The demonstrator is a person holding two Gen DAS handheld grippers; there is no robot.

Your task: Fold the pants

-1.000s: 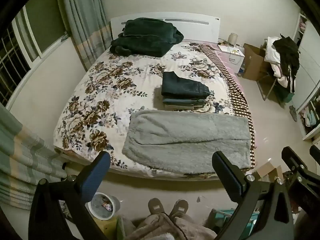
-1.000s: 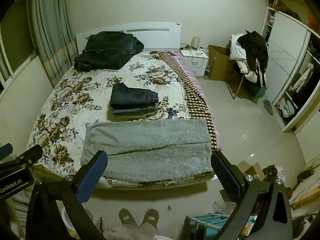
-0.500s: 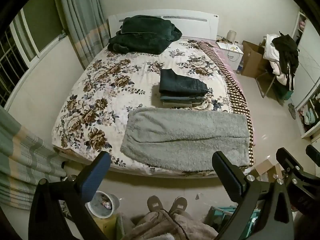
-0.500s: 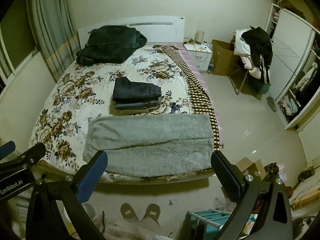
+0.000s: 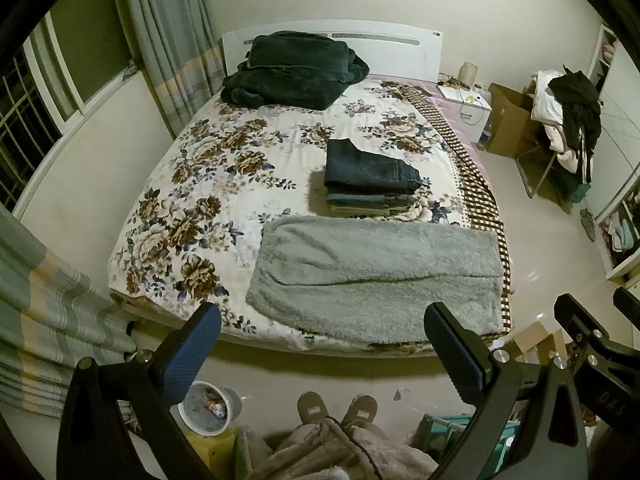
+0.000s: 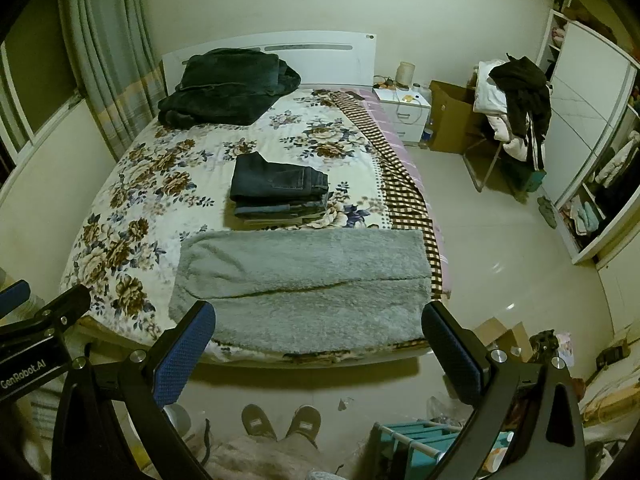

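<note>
Grey pants (image 5: 376,276) flat on bed (image 5: 192,184); both grippers' fingers (image 5: 192,348) (image 6: 452,356) apart; bin (image 5: 210,408) only left view.

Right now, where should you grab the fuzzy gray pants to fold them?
Probably the two corners of the fuzzy gray pants at the right end, nearest the bed side. They lie flat across its foot, so come down from above, then carry that end leftward.

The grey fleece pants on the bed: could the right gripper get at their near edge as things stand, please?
Probably yes. The right gripper is open and empty, and the grey fleece pants lie flat along the bed's foot edge, nothing on them; the folded stack sits behind.
</note>
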